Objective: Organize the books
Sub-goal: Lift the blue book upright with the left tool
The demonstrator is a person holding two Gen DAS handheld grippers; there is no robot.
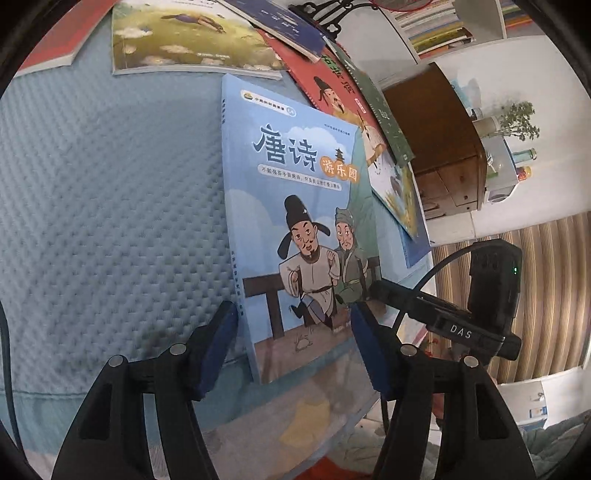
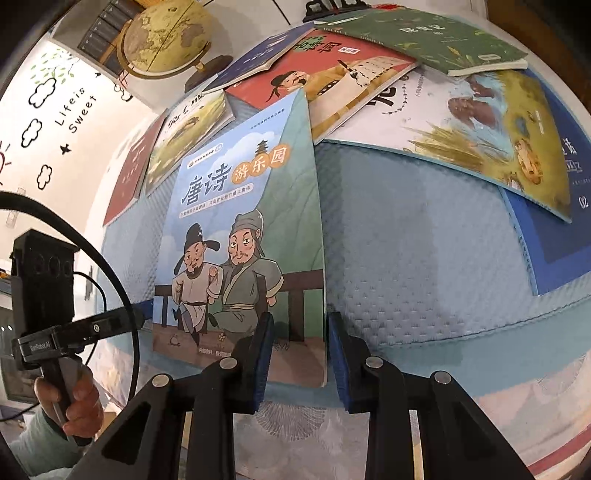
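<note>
Pale blue dimpled quilted mattress cover (image 1: pixel 110 206) under a sky-blue Tang poetry book (image 1: pixel 295 221) with cartoon figures; beyond it, a red book (image 2: pixel 332 70) and a dark green book (image 2: pixel 424 40).

Child's bedroom at home, quilted blue mattress (image 1: pixel 110 184), globe (image 2: pixel 166 37), wall decals (image 2: pixel 55 107), bookshelf (image 1: pixel 436 26)

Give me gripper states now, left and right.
Left gripper: jaws open, straddling the near edge of the light-blue paperback book with two cartoon men, not clamped.
Right gripper: jaws open around the same book's corner.
</note>
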